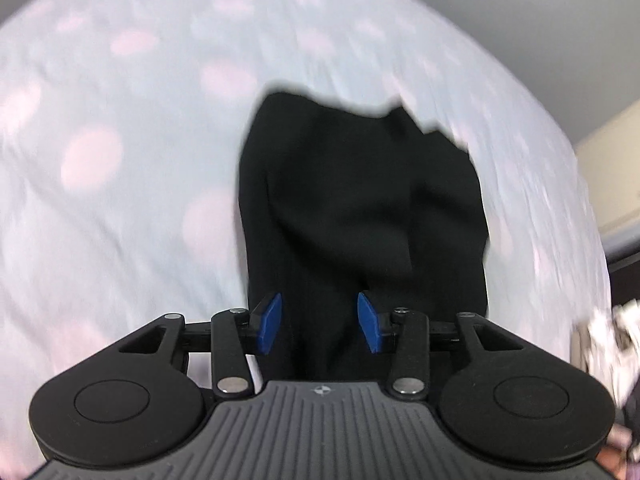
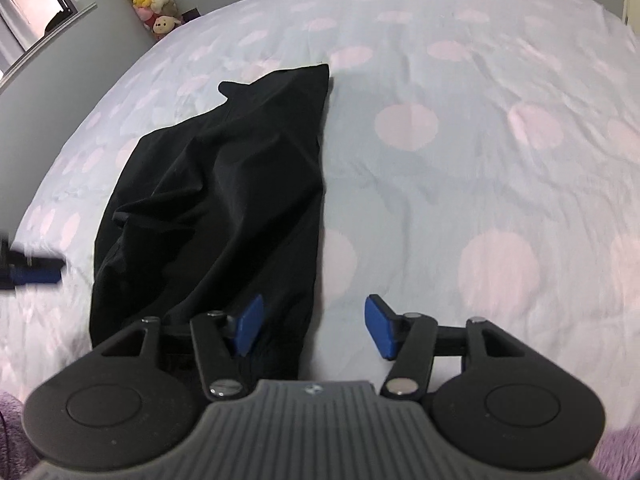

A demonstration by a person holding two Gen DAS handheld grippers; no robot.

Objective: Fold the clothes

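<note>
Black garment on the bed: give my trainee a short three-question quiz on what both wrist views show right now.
1. True or false: the right gripper has its fingers clamped on the black garment.
2. What does the garment lie on? A) a wooden table B) a pale bedsheet with pink dots C) a carpet
3. Fill in: in the left wrist view, the left gripper hovers with its blue fingers ____.

Key
1. False; its fingers stand apart, holding nothing.
2. B, the bedsheet.
3. Apart, with the garment lying beyond them.
</note>
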